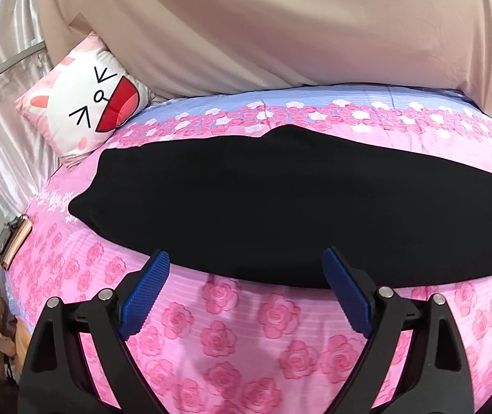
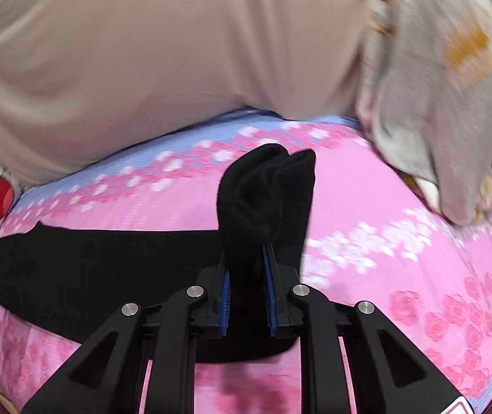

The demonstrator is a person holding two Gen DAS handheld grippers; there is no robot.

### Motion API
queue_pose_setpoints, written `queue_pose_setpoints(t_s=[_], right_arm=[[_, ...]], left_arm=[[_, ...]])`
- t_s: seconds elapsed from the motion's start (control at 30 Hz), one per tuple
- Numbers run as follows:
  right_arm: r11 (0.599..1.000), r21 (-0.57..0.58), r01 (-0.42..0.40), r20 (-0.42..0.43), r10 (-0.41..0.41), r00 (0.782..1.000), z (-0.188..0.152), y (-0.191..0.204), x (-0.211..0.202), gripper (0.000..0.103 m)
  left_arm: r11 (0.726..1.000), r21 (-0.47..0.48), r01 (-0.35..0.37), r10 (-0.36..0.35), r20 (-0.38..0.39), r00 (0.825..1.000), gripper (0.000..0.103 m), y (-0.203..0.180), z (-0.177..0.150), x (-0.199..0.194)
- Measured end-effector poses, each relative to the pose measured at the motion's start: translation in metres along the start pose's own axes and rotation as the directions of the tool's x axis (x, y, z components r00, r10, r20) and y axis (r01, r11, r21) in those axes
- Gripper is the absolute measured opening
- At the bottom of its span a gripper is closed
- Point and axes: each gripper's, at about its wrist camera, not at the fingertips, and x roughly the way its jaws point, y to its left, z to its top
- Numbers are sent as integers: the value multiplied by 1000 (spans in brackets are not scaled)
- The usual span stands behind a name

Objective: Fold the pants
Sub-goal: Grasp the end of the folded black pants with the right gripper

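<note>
On bed, long black fabric pants [image 1: 280, 207] lie flat on pink rose-print bedsheet [image 1: 232, 331], long axis 9-to-3. Left gripper [image 1: 246, 269] jaws spread, empty, at near edge. Right gripper [image 2: 247, 262] pinches bunched pants end, sticking up toward 12. Cat-face cushion [image 1: 90, 103] at 10; no readable text.
</note>
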Motion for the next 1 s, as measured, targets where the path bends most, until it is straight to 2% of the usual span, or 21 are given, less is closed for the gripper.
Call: queue_pose_setpoints(t_s=[0.23,0.37,0.6,1.0], right_arm=[[992,-83,-93,-29,90,995,0,77,9,16],[979,-132,-152,-59,146,988,-5,121,18,16],[947,-180,-268,-120,249,961,-15,185,33,15],[921,-234,-312,-219,263,940,-41,247,64,18]], left_arm=[[997,76,4,-7,35,999,88,-3,2,0],[997,71,18,-20,24,1000,88,-1,3,5],[998,56,22,-22,-2,1000,88,11,-1,16],[1000,10,7,-7,-42,999,88,41,-10,31]])
